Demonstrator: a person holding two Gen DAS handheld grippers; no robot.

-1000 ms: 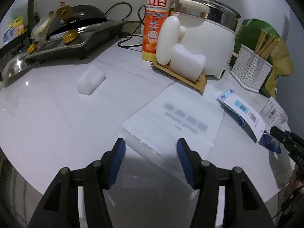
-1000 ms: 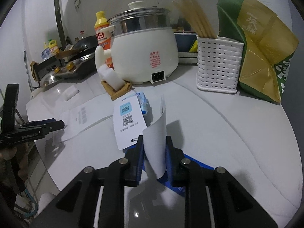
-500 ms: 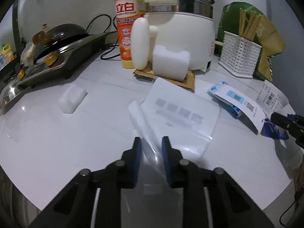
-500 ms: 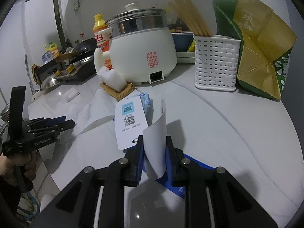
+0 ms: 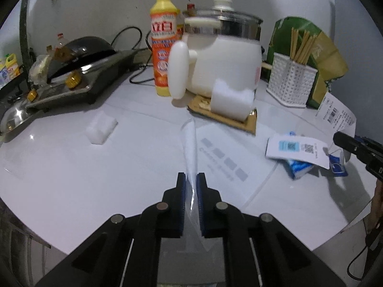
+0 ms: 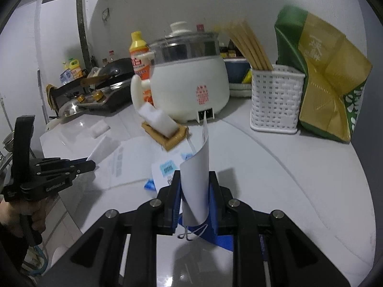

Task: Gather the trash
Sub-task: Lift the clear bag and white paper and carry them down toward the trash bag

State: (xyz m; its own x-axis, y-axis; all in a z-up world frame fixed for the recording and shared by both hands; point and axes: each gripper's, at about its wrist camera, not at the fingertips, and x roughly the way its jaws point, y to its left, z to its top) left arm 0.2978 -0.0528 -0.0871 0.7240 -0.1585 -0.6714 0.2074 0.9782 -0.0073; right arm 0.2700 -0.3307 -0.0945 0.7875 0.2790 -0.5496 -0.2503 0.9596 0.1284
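A clear plastic bag (image 5: pixel 221 161) with grey print lies on the white counter (image 5: pixel 71 179). Its near edge stands up in a fold between the pads of my left gripper (image 5: pixel 190 179), which is shut on it. That gripper also shows at the left in the right wrist view (image 6: pixel 92 165). My right gripper (image 6: pixel 194 175) is shut on a curled white receipt (image 6: pixel 197 157), above a blue card with string. Just beyond it lie a white QR tag (image 6: pixel 165 167) and a blue packet (image 6: pixel 149 184). The left wrist view also shows the tag (image 5: pixel 296 147), the receipt (image 5: pixel 335 112) and the right gripper (image 5: pixel 354 143).
Behind the bag stand a white electric pot (image 5: pixel 225 67), an orange detergent bottle (image 5: pixel 164 47) and a white sponge on cardboard (image 5: pixel 231 100). A small foam block (image 5: pixel 101 129) lies left, a stove with wok (image 5: pixel 79 71) beyond. At the right stand a chopstick basket (image 5: pixel 290 83) and a green-gold bag (image 6: pixel 330 79).
My left gripper went from wide open to shut on the bag's near edge and lifted it into a fold. The right gripper rose a little, still holding the receipt.
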